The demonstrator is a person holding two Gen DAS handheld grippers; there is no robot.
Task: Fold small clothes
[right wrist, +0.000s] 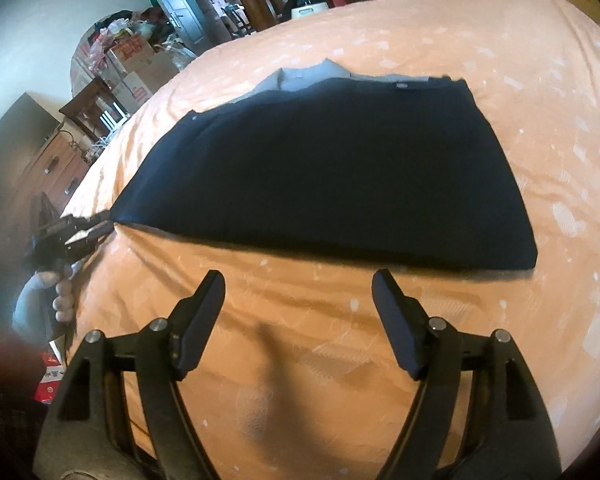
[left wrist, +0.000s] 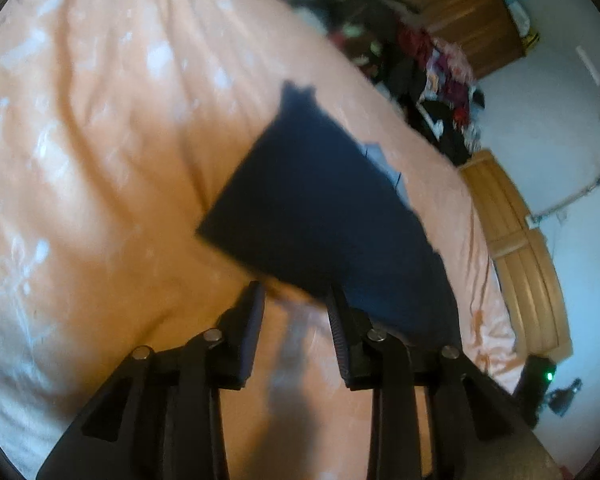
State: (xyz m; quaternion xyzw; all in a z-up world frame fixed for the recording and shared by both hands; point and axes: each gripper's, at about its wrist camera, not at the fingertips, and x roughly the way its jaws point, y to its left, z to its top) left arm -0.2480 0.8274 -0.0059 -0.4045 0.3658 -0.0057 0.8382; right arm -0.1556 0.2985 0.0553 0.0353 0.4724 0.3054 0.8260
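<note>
A dark navy garment [right wrist: 332,168] is lying flat on the peach bedspread [right wrist: 500,80]. The right gripper [right wrist: 298,284] is hovering spread apart, short of its near edge. The left gripper [left wrist: 296,292] is gaping too, seemingly touching a blurred corner.

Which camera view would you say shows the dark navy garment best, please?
The right wrist view: the dark navy garment lies nearly whole and flat on the orange bedspread, grey lining visible at its far edge. The left wrist view is blurred, with its near corner hidden behind the left tongs.
</note>
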